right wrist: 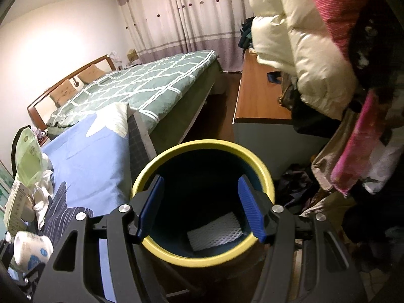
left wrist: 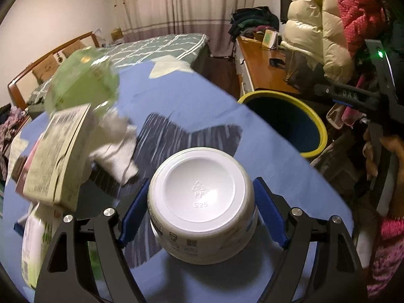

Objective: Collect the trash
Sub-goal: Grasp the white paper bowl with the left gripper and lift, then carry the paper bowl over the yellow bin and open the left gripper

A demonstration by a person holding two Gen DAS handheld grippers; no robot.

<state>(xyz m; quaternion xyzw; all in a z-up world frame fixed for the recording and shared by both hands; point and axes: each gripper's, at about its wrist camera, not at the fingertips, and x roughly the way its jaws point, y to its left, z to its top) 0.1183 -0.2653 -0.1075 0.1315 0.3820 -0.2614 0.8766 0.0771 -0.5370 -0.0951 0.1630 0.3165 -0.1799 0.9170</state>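
Cup: We are holding a white plastic cup [left wrist: 202, 207] in our left gripper [left wrist: 202, 214]. It is just above the blue cloth [left wrist: 202, 106] on the table.
Left gripper: Its blue pads [left wrist: 133, 212] are sitting against the cup's two sides, about half open, so we are judging the cup is gripped.
Which way the cup is pointing: Its flat bottom is facing away from us, toward the bin. Its long line is running along the fingers, mouth toward our hand.
Doing it well: We are thinking we should keep squeezing softly, carry the cup over the yellow rim, then let go.
Bin: The yellow-rimmed bin [right wrist: 202, 149] is standing beside the table. A white net pad [right wrist: 214, 229] is lying in it.
Right gripper: Our right gripper [right wrist: 202, 212] is hanging over the bin, jaws apart, holding nothing.
Other trash: A carton [left wrist: 58, 156] and a green bag [left wrist: 80, 80] are waiting near the cup.
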